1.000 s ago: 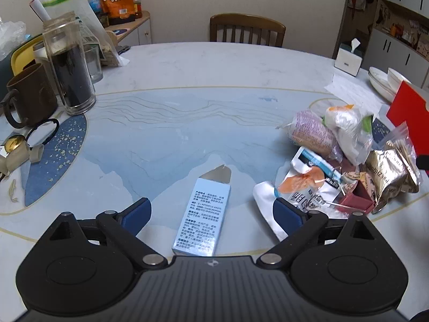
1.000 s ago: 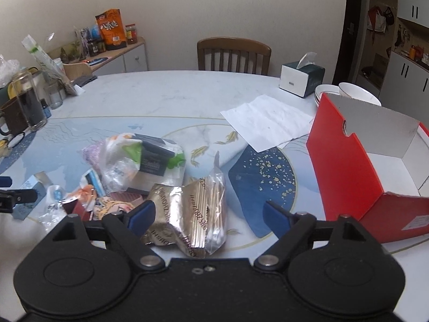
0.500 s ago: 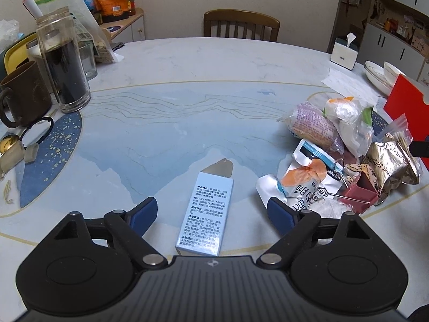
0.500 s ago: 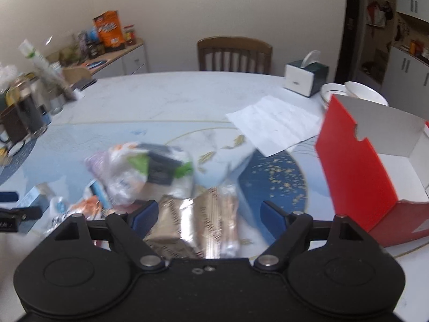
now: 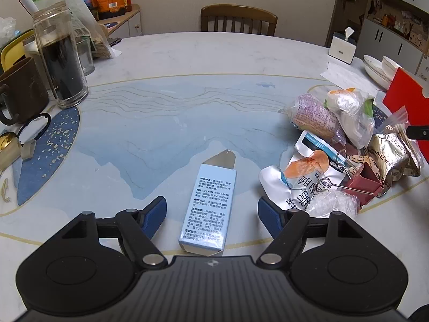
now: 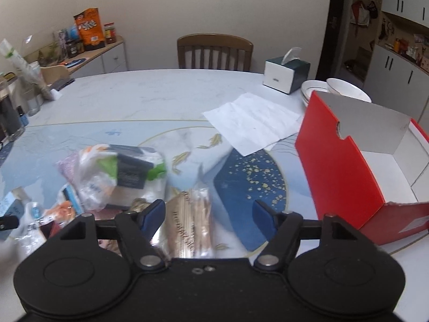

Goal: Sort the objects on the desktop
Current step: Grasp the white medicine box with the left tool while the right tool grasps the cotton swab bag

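A light blue carton (image 5: 207, 204) with printed text lies flat on the table, between the open fingers of my left gripper (image 5: 211, 210). A pile of packets (image 5: 335, 145) lies to its right: a purple wrapped roll, a white plastic bag, a gold foil bag, a red binder clip. My right gripper (image 6: 209, 213) is open above a clear bag of toothpicks (image 6: 193, 225) at the pile's right edge. An open red box (image 6: 356, 166) with a white inside stands to the right. The right view is blurred.
At the left stand a glass jar of dark liquid (image 5: 60, 59), a brown mug (image 5: 18, 91) and small items. A white paper sheet (image 6: 254, 120), a tissue box (image 6: 285, 73), stacked bowls (image 6: 335, 87) and a chair (image 6: 214, 51) are at the far side.
My left gripper has moved forward, so the carton lies deeper between its fingers. My right gripper has moved forward over the toothpick bag and nearer the red box.
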A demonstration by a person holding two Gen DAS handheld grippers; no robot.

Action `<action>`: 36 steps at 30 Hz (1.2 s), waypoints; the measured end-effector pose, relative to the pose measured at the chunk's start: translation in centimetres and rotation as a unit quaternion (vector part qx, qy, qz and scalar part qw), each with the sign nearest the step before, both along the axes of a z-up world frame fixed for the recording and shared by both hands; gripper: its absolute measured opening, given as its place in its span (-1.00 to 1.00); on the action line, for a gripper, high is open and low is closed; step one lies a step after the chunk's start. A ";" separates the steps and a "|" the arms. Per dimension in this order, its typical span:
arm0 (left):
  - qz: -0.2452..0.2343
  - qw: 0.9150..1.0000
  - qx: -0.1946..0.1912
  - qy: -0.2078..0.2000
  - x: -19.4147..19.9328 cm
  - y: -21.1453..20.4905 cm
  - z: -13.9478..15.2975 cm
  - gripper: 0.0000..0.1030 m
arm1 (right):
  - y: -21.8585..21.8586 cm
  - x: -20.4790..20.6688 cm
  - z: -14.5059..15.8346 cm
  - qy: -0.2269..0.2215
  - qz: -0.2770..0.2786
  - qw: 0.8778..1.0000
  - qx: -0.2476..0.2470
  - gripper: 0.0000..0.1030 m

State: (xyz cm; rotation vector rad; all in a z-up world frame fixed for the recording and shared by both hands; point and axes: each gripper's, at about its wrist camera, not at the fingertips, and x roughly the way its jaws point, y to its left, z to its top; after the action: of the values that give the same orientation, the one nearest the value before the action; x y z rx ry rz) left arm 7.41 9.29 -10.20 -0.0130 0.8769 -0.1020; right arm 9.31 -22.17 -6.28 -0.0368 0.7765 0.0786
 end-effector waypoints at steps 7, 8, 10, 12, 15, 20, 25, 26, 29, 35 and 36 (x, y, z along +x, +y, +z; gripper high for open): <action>-0.001 1.000 -0.003 0.004 0.1 0.1 -0.2 0.00 | -0.7 1.1 -1.2 0.022 -0.012 0.999 0.022 -0.20; -0.001 1.000 -0.005 0.004 0.1 0.1 -0.2 -0.08 | -0.6 1.2 -1.3 0.023 -0.011 0.999 0.026 -0.23; 0.000 1.000 -0.006 0.003 0.1 0.2 -0.2 -0.15 | -0.6 1.4 -1.4 0.028 -0.011 0.999 0.034 -0.42; 0.003 1.000 -0.009 0.003 0.1 0.3 -0.1 -0.27 | -0.6 1.4 -1.4 0.032 -0.007 0.999 0.042 -0.52; 0.004 1.000 -0.012 0.005 0.1 0.4 -0.1 -0.39 | -0.6 1.4 -1.3 0.032 -0.005 0.998 0.048 -0.69; 0.006 1.000 -0.013 -0.001 0.1 0.6 0.2 -0.42 | -0.9 1.3 -1.2 0.035 -0.004 0.998 0.060 -0.80; 0.004 1.000 -0.007 -0.010 0.1 0.5 1.0 -0.42 | -1.1 0.9 -0.6 0.031 -0.010 0.998 0.059 -0.83; 0.004 1.000 -0.005 -0.013 0.1 0.5 1.3 -0.42 | -1.2 0.7 -0.4 0.029 -0.011 0.998 0.059 -0.84; 0.003 1.000 -0.003 -0.022 0.0 0.0 2.1 -0.43 | -1.8 0.1 0.2 0.024 -0.013 0.998 0.063 -0.88; 0.000 0.999 -0.005 -0.038 -0.2 -1.9 3.9 -0.43 | -3.6 -0.9 1.7 0.008 -0.009 0.997 0.078 -0.90; -0.001 0.999 -0.005 -0.041 -0.3 -2.5 4.2 -0.42 | -3.9 -1.0 1.9 0.005 -0.005 0.997 0.081 -0.90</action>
State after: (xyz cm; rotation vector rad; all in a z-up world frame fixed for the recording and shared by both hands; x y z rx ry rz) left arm 7.11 6.82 -5.97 -0.0180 0.7954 -0.1079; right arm 8.32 -26.07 -4.39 0.1221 0.7785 0.1320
